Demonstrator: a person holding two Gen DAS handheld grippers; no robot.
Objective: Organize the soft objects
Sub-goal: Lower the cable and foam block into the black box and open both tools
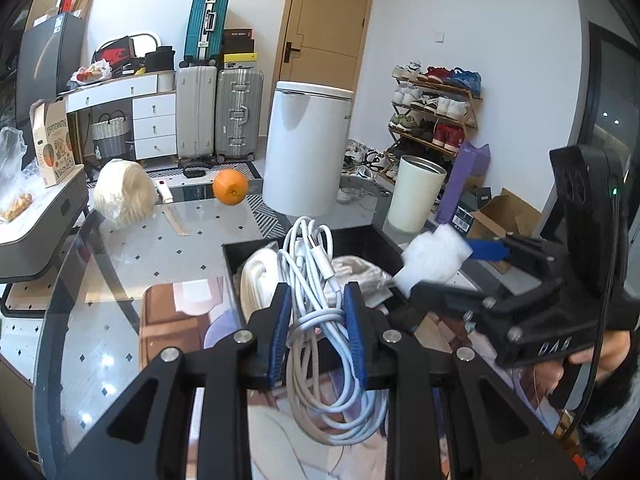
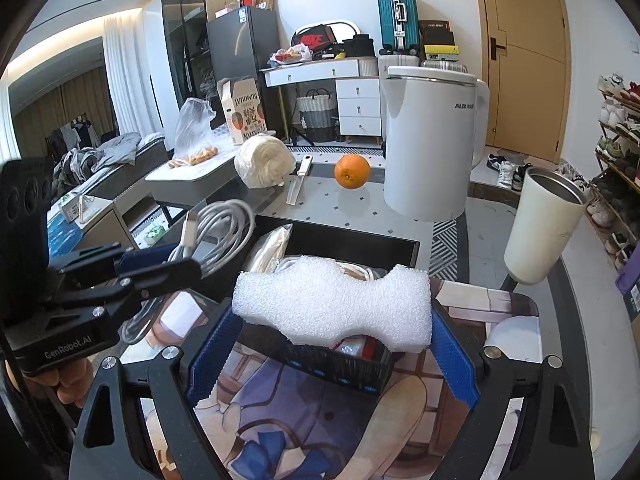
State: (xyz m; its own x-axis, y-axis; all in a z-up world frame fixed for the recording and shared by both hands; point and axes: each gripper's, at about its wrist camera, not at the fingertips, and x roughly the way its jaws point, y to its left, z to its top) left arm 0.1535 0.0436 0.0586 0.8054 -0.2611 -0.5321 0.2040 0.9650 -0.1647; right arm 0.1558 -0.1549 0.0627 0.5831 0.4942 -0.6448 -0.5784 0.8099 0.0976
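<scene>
White foam block [image 2: 334,304]: porous, matt. Coiled white cable [image 1: 316,300]: smooth, glossy plastic. Black tray [image 2: 352,242]: matt plastic. Round table [image 1: 160,248]: glossy glass top. Cream tumbler [image 2: 540,228]: matt shell, brushed-metal lining.

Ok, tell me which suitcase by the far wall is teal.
The teal suitcase standing upright on top of the white suitcase; the silver suitcase beside that one is also on the floor.

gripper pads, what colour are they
Blue pads, clearest in the right wrist view.

White cable [image 1: 316,280], white foam [image 2: 336,304], orange fruit [image 1: 230,187]
</scene>
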